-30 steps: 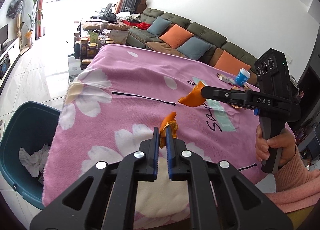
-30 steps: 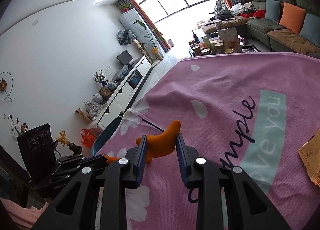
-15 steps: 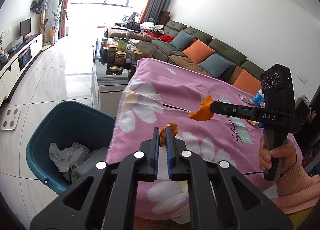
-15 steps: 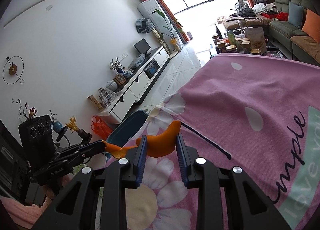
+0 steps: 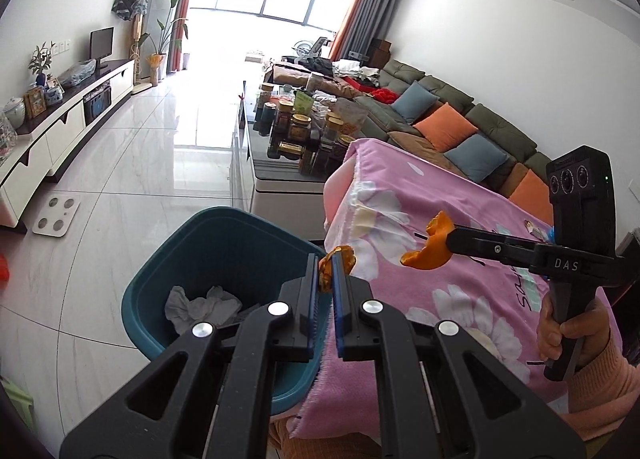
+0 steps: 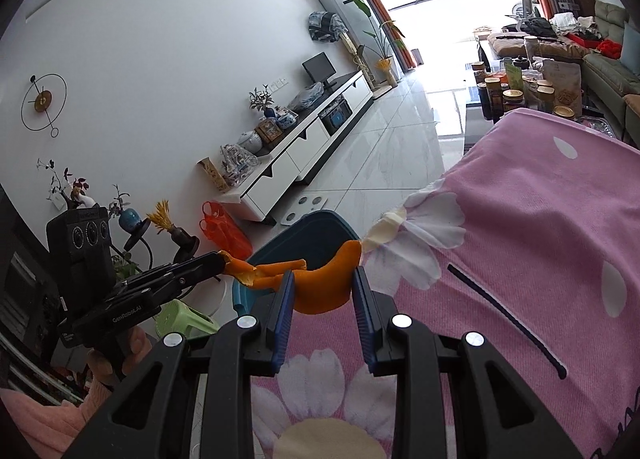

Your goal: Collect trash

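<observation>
My left gripper (image 5: 325,273) is shut on a small piece of orange peel (image 5: 338,258), held just past the table's corner beside the blue trash bin (image 5: 160,283). My right gripper (image 6: 323,283) is shut on a bigger curved orange peel (image 6: 326,279) above the corner of the pink flowered tablecloth (image 6: 540,259). In the left wrist view the right gripper (image 5: 442,237) holds its peel (image 5: 426,249) over the cloth. In the right wrist view the left gripper (image 6: 222,259) holds its peel (image 6: 244,273) in front of the bin (image 6: 308,235).
The bin holds crumpled white tissues (image 5: 200,305). A low coffee table with several jars (image 5: 304,131) stands behind the pink table. A white scale (image 5: 56,215) lies on the tiled floor. A green stool (image 6: 184,321) and an orange bag (image 6: 224,229) are near the bin.
Both grippers have swung left off the middle of the table toward the bin, each still holding its peel. The left one has gone from over the cloth to its corner beside the bin.
</observation>
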`<move>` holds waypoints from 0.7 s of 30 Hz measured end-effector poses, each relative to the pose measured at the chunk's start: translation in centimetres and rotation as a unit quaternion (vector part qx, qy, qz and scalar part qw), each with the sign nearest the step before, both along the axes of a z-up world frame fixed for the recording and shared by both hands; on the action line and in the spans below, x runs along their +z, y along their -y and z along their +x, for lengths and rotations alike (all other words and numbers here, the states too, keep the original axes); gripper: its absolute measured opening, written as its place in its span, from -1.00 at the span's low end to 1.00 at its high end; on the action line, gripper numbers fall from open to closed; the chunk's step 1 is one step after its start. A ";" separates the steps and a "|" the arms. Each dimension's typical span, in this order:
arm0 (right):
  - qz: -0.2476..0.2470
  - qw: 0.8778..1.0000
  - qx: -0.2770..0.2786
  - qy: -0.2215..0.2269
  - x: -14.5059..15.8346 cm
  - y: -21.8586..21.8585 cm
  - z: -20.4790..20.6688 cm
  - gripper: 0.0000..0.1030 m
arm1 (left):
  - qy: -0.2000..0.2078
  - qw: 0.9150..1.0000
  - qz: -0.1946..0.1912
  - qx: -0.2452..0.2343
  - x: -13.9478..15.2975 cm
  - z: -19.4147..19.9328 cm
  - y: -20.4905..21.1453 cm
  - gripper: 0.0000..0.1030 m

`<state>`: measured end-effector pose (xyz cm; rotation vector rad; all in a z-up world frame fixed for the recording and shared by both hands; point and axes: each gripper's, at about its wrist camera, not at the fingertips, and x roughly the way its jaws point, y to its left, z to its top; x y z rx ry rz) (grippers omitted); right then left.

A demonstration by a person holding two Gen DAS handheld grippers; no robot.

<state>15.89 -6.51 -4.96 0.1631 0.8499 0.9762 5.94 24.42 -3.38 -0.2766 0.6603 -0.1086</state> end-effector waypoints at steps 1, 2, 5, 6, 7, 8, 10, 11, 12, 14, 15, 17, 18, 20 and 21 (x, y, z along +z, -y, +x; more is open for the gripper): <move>-0.002 1.000 0.003 -0.001 0.0 -0.4 0.1 -0.47 | -0.002 1.000 0.000 0.004 -0.1 0.0 -0.3 -0.87; -0.004 1.000 0.007 -0.001 -0.1 -0.9 0.2 -0.47 | -0.005 1.000 0.000 0.008 -0.4 0.1 -0.6 -0.87; -0.011 1.000 0.016 -0.003 -0.2 -2.2 0.3 -0.47 | -0.014 1.000 -0.001 0.019 -1.2 0.2 -1.6 -0.87; -0.014 1.000 0.019 -0.004 -0.3 -2.6 0.4 -0.47 | -0.017 1.000 -0.002 0.022 -1.4 0.3 -1.8 -0.87; -0.017 1.000 0.022 -0.004 -0.4 -3.1 0.4 -0.47 | -0.020 0.999 -0.002 0.025 -1.7 0.4 -2.0 -0.87; -0.020 0.999 0.024 -0.005 -0.5 -3.4 0.6 -0.47 | -0.023 0.999 -0.003 0.028 -2.0 0.4 -2.2 -0.87; -0.027 0.999 0.029 -0.006 -0.8 -4.3 0.8 -0.47 | -0.031 0.999 -0.004 0.034 -2.8 0.6 -2.6 -0.87; -0.031 0.999 0.031 -0.007 -0.9 -4.6 0.8 -0.47 | -0.035 0.999 -0.004 0.037 -3.2 0.7 -2.9 -0.87; -0.034 0.999 0.033 -0.007 -1.1 -5.0 0.8 -0.47 | -0.039 0.999 -0.005 0.038 -3.5 0.8 -3.0 -0.87; -0.043 0.998 0.036 -0.009 -1.5 -5.7 0.9 -0.47 | -0.047 0.998 -0.008 0.042 -4.2 1.0 -3.3 -0.87; -0.047 0.998 0.037 -0.009 -1.7 -6.0 0.9 -0.47 | -0.051 0.998 -0.009 0.044 -4.5 1.2 -3.4 -0.87; -0.055 0.998 0.039 -0.013 -2.1 -6.7 1.0 -0.47 | -0.058 0.997 -0.009 0.048 -5.2 1.6 -3.5 -0.87; -0.059 0.997 0.040 -0.014 -2.2 -6.9 1.1 -0.47 | -0.060 0.997 -0.010 0.050 -5.6 1.8 -3.6 -0.87; -0.066 0.997 0.043 -0.017 -2.6 -7.4 1.2 -0.47 | -0.066 0.996 -0.012 0.053 -6.1 1.9 -3.8 -0.87; -0.069 0.996 0.043 -0.018 -2.7 -7.6 1.2 -0.47 | -0.068 0.996 -0.013 0.054 -6.4 2.0 -3.9 -0.87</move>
